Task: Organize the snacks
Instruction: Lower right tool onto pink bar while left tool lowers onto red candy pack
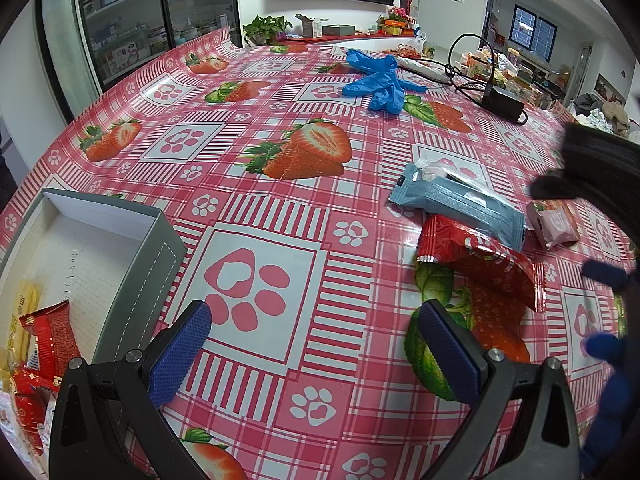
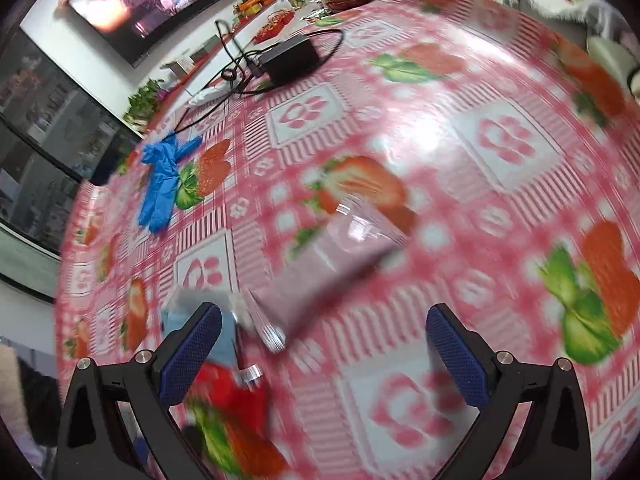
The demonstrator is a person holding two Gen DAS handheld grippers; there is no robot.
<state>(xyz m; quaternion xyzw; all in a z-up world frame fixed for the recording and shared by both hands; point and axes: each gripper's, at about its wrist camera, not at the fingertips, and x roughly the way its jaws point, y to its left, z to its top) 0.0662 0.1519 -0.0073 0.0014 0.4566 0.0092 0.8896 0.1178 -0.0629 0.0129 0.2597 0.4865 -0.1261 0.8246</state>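
- Left gripper (image 1: 312,344) released, empty, beside grey open-top cardboard box (image 1: 132,280) at near left, which already holds red snack packs.
- Right gripper (image 2: 324,344) spread wide, nothing held; blurred view faces pink foil snack packet (image 2: 320,272) on counter (image 1: 248,216).
- Red crinkled wrapper (image 1: 480,260) and pale-blue packet (image 1: 460,204) lie unsorted at right, presumably awaiting the box.

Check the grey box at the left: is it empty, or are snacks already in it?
Partly filled. The grey box holds red packets and a yellow one at its near end; the far end shows bare white floor.

Left tool (image 1: 314,340) and right tool (image 2: 324,344) both gape wide, gripping nothing.
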